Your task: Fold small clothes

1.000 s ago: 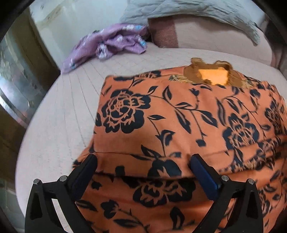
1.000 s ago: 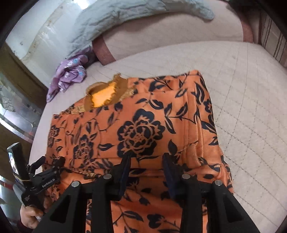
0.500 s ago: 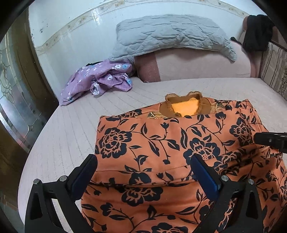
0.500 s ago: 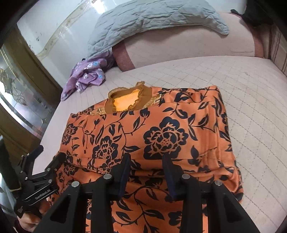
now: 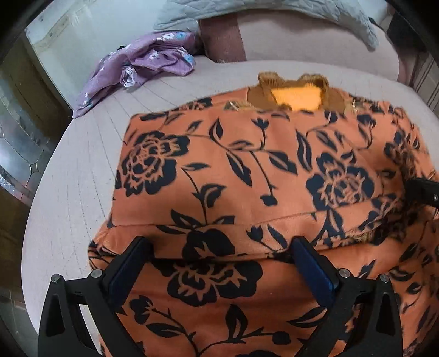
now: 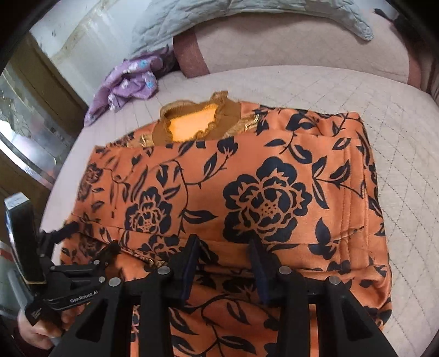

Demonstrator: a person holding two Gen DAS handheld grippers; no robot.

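Observation:
An orange garment with a black flower print lies folded flat on the bed, its brown collar at the far side. My left gripper stands wide open over the near fold line at the garment's left part, nothing pinched. It also shows at the lower left of the right wrist view as the left gripper, held by a hand. My right gripper hangs over the same fold further right. Its jaws are partly apart, the fabric lying flat under them. One right finger pokes in from the edge.
The pale quilted bed carries a crumpled purple cloth at the far left. A pink bolster and a grey quilt lie along the back. A glass-fronted cabinet stands left of the bed.
Half a second ago the left gripper was drawn back and tipped up; it has now come down close over the fold again. The right gripper shifted slightly. The garment lies unchanged.

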